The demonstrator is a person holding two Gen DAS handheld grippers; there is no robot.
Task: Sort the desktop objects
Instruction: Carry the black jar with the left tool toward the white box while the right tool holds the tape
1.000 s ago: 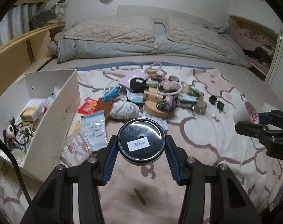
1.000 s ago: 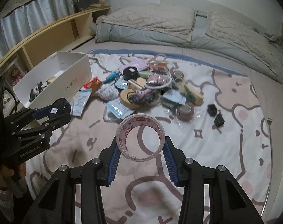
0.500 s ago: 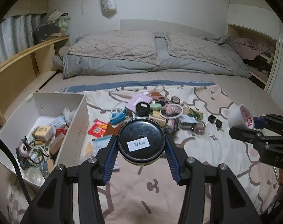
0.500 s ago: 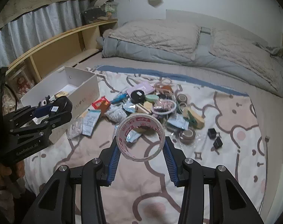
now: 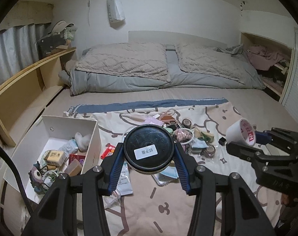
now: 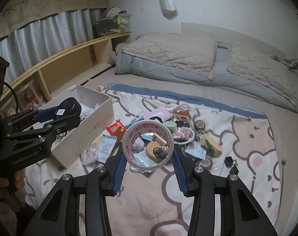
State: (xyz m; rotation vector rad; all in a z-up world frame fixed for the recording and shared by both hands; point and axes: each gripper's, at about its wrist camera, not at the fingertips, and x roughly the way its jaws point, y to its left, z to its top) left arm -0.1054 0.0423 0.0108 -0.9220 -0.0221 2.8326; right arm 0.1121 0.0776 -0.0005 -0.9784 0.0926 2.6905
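The left gripper [image 5: 148, 158] grips a stiff, slippery round tin [image 5: 148, 149] across its rim, while the right gripper [image 6: 148, 153] clamps a light, rigid tape roll [image 6: 148, 150] across its outside.

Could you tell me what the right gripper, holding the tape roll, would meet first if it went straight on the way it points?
Probably the clutter pile on the blanket, though depth is unclear.

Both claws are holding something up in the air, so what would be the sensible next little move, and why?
Probably carry the left gripper leftward over the white box and let go there. Its jaws clamp a black round tin, the box already holds sorted bits, and it sits on that side. The right gripper, clamping a tape roll, could follow.
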